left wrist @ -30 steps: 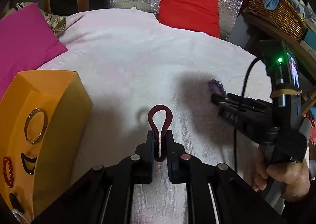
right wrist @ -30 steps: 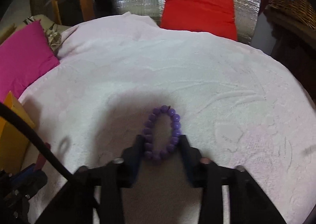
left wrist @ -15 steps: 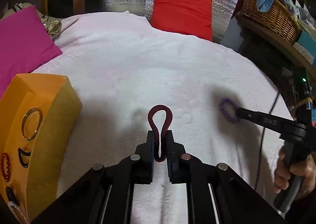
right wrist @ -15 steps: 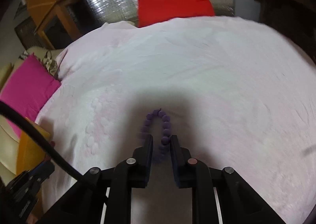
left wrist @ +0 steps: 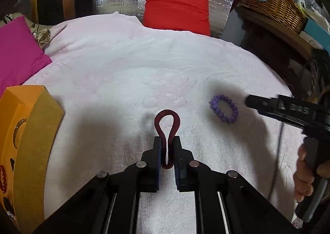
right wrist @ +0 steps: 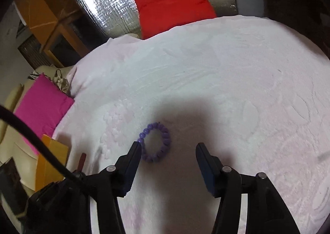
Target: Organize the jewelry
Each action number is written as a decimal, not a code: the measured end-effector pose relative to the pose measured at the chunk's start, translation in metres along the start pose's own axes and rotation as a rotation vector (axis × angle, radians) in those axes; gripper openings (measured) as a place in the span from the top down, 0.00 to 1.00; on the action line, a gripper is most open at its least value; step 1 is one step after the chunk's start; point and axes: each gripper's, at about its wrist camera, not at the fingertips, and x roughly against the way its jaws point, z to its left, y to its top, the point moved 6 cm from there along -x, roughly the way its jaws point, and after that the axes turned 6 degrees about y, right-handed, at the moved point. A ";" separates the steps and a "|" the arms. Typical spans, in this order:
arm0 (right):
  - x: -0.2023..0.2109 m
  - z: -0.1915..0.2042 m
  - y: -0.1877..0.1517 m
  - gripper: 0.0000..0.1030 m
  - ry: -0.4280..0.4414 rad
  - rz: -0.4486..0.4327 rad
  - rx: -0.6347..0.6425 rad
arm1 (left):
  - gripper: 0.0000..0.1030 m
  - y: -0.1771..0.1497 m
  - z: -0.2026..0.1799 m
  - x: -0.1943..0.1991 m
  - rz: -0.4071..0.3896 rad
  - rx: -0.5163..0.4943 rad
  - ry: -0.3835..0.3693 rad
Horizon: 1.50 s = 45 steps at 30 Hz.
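In the left wrist view the left gripper [left wrist: 167,151] is clenched on the dark red bracelet [left wrist: 166,128], which could snag short of the orange box [left wrist: 31,130]; in the right wrist view the right gripper [right wrist: 169,151] is opening, the purple bead bracelet [right wrist: 155,142] lying loose on the pink blanket [right wrist: 226,89] against one finger, liable to be dragged.

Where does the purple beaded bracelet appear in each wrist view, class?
Left wrist view: purple beaded bracelet lies right of centre on the white towel.
Right wrist view: just below centre, beside the near finger.
Shared landmark: red cushion, at the far edge in both.
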 end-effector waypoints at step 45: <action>0.000 0.025 -0.039 0.87 0.010 0.151 0.064 | 0.89 -0.005 0.024 0.012 -0.023 -0.015 0.044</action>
